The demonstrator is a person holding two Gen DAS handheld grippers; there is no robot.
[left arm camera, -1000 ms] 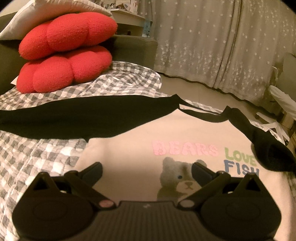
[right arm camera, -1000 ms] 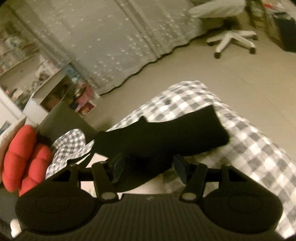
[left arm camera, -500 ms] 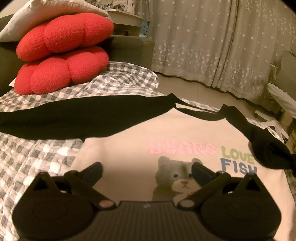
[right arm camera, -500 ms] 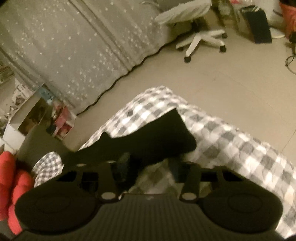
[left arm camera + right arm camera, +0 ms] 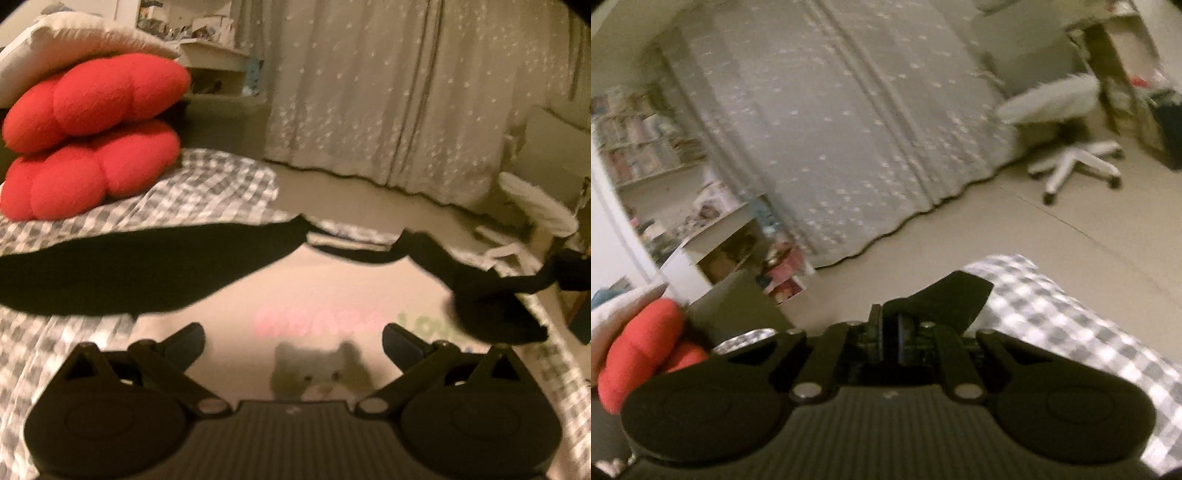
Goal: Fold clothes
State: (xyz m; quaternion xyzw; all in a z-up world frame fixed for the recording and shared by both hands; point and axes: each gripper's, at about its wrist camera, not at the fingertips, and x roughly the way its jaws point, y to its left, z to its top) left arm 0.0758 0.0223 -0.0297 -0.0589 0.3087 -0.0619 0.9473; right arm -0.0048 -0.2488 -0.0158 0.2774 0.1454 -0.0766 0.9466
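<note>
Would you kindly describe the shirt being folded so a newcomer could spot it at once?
Find the grey-and-white checked bedspread below the two stacked red puffy cushions. Spread flat on it lies a cream cotton raglan shirt. Its long black sleeves and a bear print under pink lettering set it apart from the checked fabric around it.

right gripper [image 5: 890, 332]: now clamped on the black sleeve [image 5: 945, 299], after straddling it with fingers apart
black sleeve: end lifted off the checkered blanket [image 5: 1071, 332]

Cream cotton shirt [image 5: 332, 280] with black sleeves, pink lettering; grey-white checked bedcover [image 5: 207, 192]; red puffy cushions [image 5: 92, 136]; grey star-dotted curtain [image 5: 388, 92].
</note>
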